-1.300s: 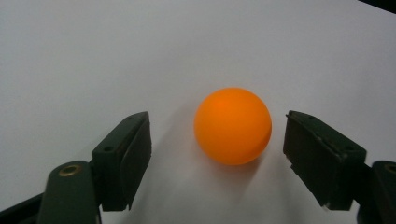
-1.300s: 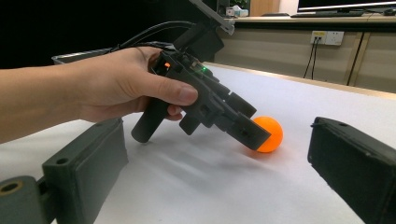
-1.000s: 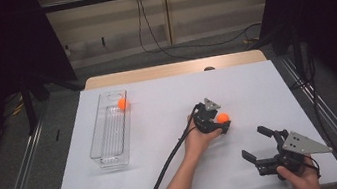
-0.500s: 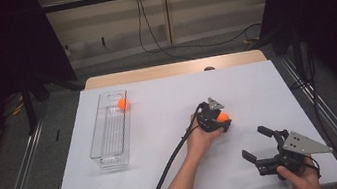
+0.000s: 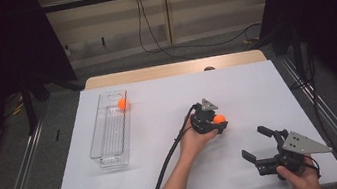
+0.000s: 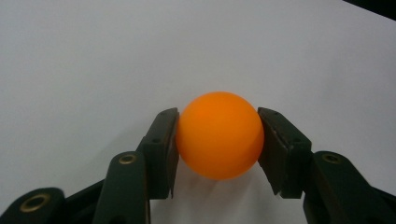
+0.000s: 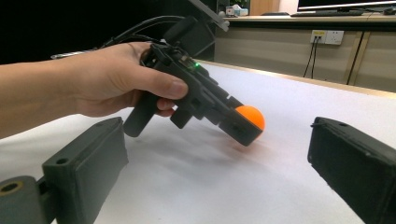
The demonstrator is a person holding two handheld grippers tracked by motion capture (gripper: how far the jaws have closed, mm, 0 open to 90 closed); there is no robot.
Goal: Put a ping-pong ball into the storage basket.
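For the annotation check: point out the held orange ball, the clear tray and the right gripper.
orange ball (image 6: 219,135), left gripper view, middle of its front.
clear tray (image 5: 107,156), high view, near end of its ribbed floor.
right gripper (image 5: 256,143), high view, midway between its open fingertips.

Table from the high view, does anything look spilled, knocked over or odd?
Nothing stands out. One orange ball lies in the clear tray, which sits upright. The left claw grips the other ball on the white table.

Both grippers are black: the left gripper trails a black cable; the right gripper carries a grey triangular plate. Brass-coloured screws sit in the jaws. Forearms are bare.
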